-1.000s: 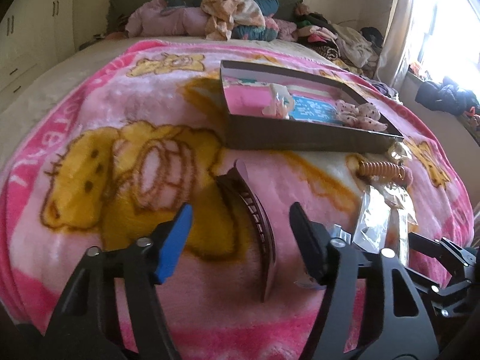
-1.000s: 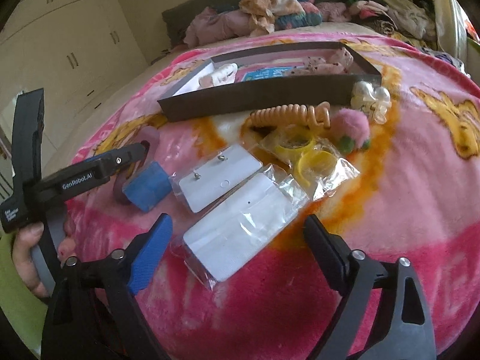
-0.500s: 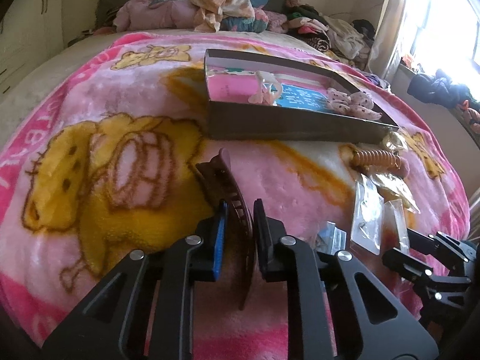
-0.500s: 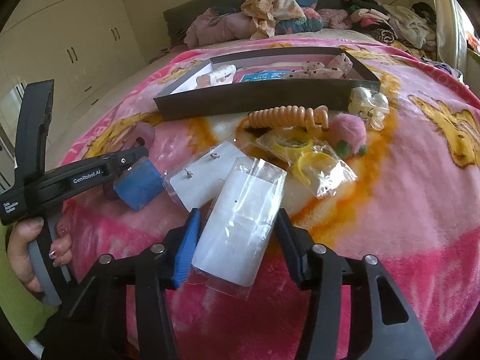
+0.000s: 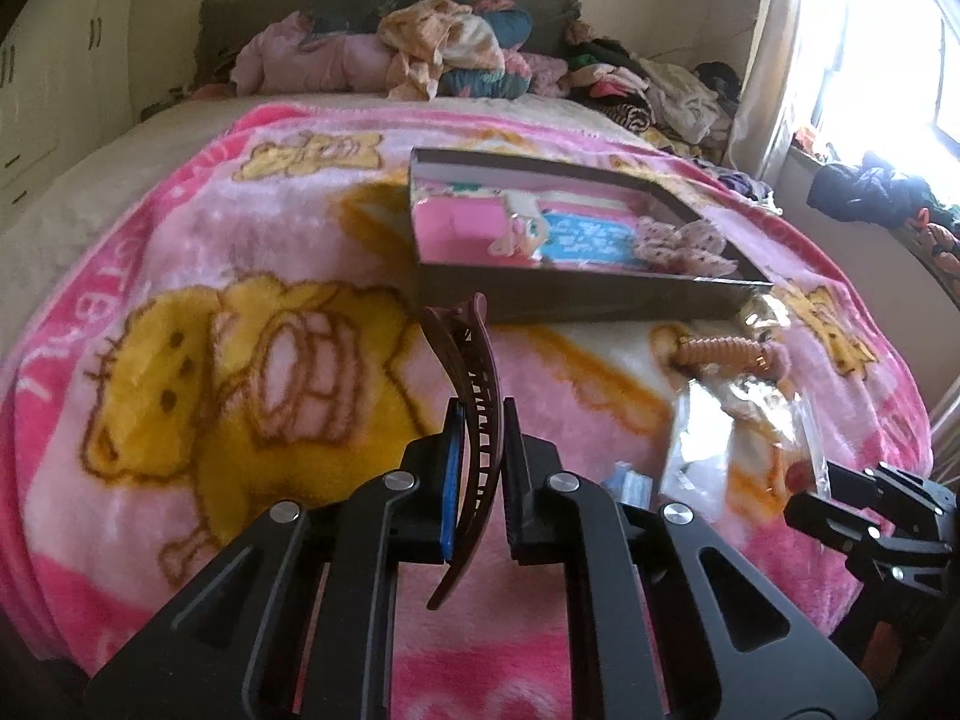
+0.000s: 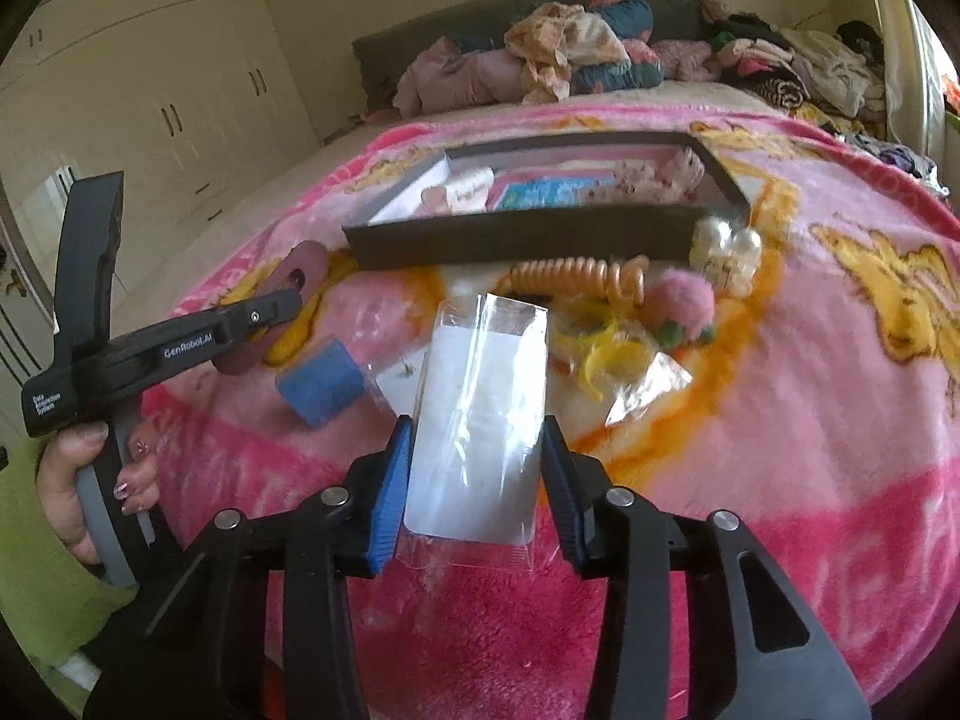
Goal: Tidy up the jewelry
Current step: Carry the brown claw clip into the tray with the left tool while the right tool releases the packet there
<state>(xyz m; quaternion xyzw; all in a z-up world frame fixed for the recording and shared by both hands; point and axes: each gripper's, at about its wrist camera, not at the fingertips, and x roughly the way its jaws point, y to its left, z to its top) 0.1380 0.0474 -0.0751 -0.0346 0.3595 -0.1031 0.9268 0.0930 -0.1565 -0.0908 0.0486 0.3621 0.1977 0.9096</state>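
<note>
My left gripper (image 5: 478, 468) is shut on a brown curved hair clip (image 5: 469, 414) and holds it upright above the pink blanket. My right gripper (image 6: 477, 480) is shut on a clear plastic packet with a white card (image 6: 480, 414), lifted off the blanket. A dark shallow box (image 5: 570, 294) lies ahead with a pink card, a blue card and small fabric pieces in it; it also shows in the right wrist view (image 6: 528, 234). The left gripper also shows at the left of the right wrist view (image 6: 180, 342).
On the blanket near the box lie an orange spiral hair tie (image 6: 570, 273), a pink pom-pom (image 6: 684, 300), a pearl bow (image 6: 726, 252), a bag of yellow rings (image 6: 612, 354), a blue block (image 6: 321, 387) and an earring card (image 6: 399, 378). Clothes pile at the bed's head (image 5: 450, 54).
Both grippers closed, the left on the hair clip and the right on the plastic packet, and both have lifted their items off the blanket.
</note>
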